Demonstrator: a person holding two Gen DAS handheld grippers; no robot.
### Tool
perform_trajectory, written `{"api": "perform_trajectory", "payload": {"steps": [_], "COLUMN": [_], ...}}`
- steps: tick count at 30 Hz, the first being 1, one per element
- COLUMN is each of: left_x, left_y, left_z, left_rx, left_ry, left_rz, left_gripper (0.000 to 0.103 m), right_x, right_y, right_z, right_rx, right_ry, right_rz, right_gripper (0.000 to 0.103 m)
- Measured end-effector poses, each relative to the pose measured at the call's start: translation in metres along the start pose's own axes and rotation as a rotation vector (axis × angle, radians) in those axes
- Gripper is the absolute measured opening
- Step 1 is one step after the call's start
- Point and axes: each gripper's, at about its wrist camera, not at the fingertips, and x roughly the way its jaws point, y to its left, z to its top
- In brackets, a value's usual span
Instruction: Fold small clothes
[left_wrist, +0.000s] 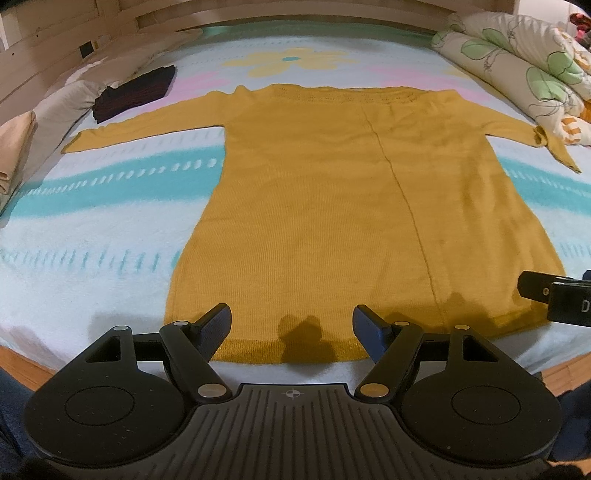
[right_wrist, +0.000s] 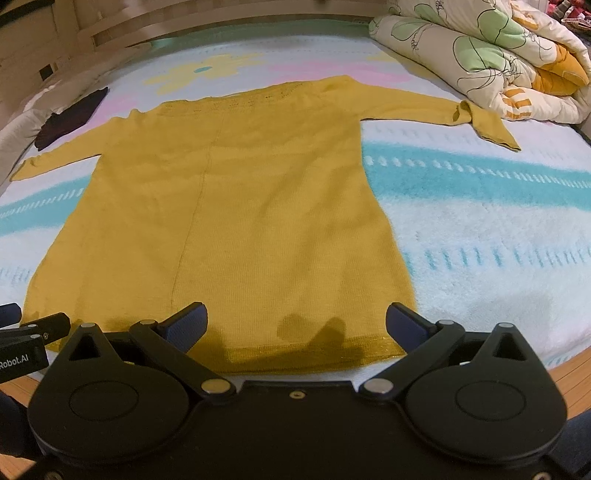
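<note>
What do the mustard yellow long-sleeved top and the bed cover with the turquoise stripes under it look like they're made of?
The mustard yellow long-sleeved knit top looks like a fine knit, perhaps wool or acrylic: thin ribs run down it, the neckline has an openwork band and the surface is matte. The white plush bed cover with turquoise stripes looks like fleece or a similar pile fabric: its surface is fuzzy and the printed edges are soft.

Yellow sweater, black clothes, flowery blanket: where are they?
yellow sweater (left_wrist: 314, 206): left wrist view, middle of body.
black clothes (left_wrist: 136, 92): left wrist view, top of pile.
flowery blanket (right_wrist: 469, 55): right wrist view, green leaf.
</note>
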Motion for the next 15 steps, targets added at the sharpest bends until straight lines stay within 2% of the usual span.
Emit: {"api": "perform_trajectory", "payload": {"steps": [15], "left_x": [0.003], "left_y": [0.0013], "left_z": [0.0009], "left_rx": [-0.016], "left_ry": [0.02], "left_rz": [-0.002], "left_gripper": [0.072], "right_x": [0.0002], "right_y": [0.0043], "right_z": [0.001], "right_rx": [-0.017], "right_ry": [0.005], "right_rz": [0.011], "right_gripper": [0.102]}}
